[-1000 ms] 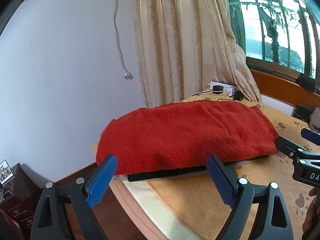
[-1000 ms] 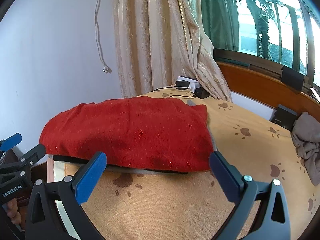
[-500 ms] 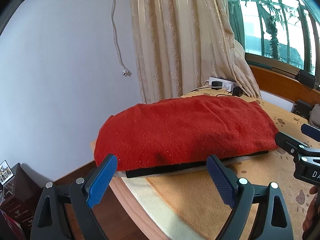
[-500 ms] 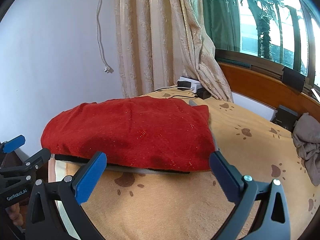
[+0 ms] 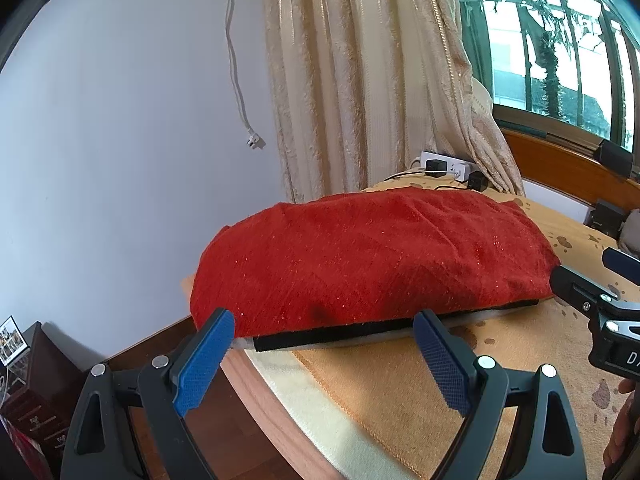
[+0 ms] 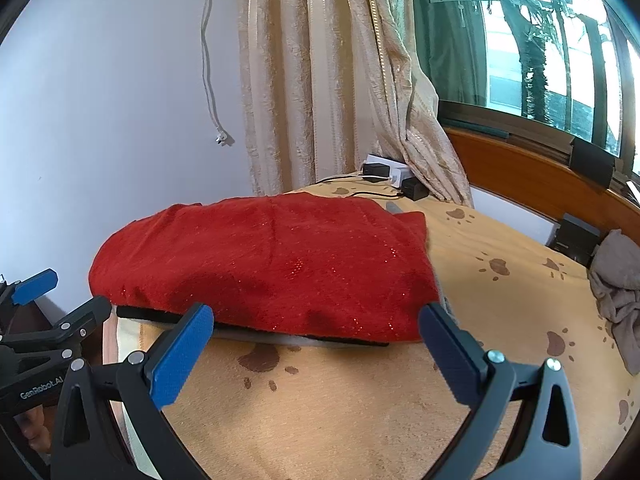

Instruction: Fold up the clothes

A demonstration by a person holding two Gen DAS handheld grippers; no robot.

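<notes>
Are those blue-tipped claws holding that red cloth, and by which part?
Nothing is held. The left gripper and right gripper are both open, just short of the near edge of the red garment, which lies on the bed.

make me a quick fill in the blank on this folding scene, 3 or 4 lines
1. The folded garment on the bed is ____ in colour.
2. Both the left gripper and the right gripper have their jaws ____.
3. The orange blanket is printed with brown ____ prints.
4. The crumpled grey cloth lies to the garment's ____.

Missing words: red; open; paw; right
</notes>
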